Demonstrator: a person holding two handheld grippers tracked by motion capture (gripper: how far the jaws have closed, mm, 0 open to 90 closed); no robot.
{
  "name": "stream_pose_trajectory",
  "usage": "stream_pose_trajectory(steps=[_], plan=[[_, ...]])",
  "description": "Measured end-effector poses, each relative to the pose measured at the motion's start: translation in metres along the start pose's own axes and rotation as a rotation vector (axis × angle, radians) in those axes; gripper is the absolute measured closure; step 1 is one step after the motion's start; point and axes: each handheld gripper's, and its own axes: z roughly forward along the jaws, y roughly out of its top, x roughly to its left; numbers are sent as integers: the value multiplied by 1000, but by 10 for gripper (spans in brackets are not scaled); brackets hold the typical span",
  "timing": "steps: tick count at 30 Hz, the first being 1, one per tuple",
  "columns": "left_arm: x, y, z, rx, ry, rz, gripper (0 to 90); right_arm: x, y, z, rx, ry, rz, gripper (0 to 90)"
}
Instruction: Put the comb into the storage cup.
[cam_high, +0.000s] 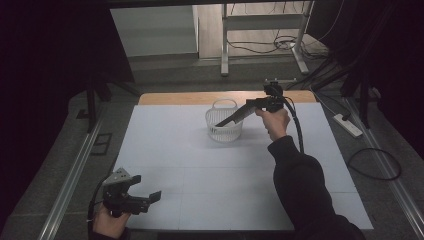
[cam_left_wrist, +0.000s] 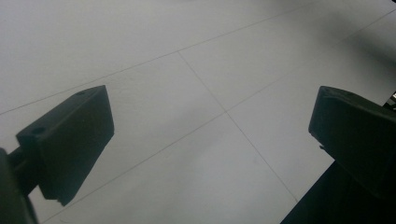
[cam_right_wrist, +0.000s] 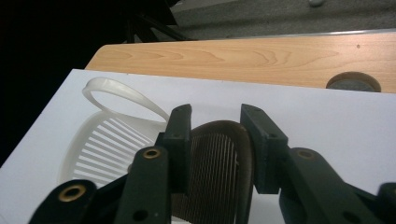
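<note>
A white slatted basket (cam_high: 223, 125) with a loop handle stands on the white table top (cam_high: 200, 165), towards the back middle. My right gripper (cam_high: 248, 107) hovers over its right rim, shut on a dark brown fine-toothed comb (cam_high: 230, 119) that slants down into the basket. In the right gripper view the comb (cam_right_wrist: 219, 158) sits between the jaws of the right gripper (cam_right_wrist: 215, 116), with the basket (cam_right_wrist: 107, 135) just beyond and to the left. My left gripper (cam_high: 146, 187) rests near the front left corner, open with nothing in it; its fingers (cam_left_wrist: 70, 140) stand wide apart above bare white surface.
A strip of wooden table edge (cam_high: 200, 97) runs along the back, with a round cable hole (cam_right_wrist: 352, 83) in it. Beyond the table stand a metal frame (cam_high: 225, 45) and floor cables; a power strip (cam_high: 348, 125) lies at the right.
</note>
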Motion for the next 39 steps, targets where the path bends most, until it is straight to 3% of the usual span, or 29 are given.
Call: stream_pose_trajectory(steps=[9, 18, 27, 39], plan=[[0, 0, 0, -1, 0, -1, 6, 1, -2, 0, -14, -12, -19, 521], [0, 0, 0, 0, 0, -2, 6, 5, -2, 0, -10, -37, -72, 373], [0, 0, 0, 1, 1, -3, 7, 10, -3, -1, 17, -70, -152, 219], [0, 0, 0, 0, 0, -6, 6, 18, -4, -7, 64, -108, -250, 96]])
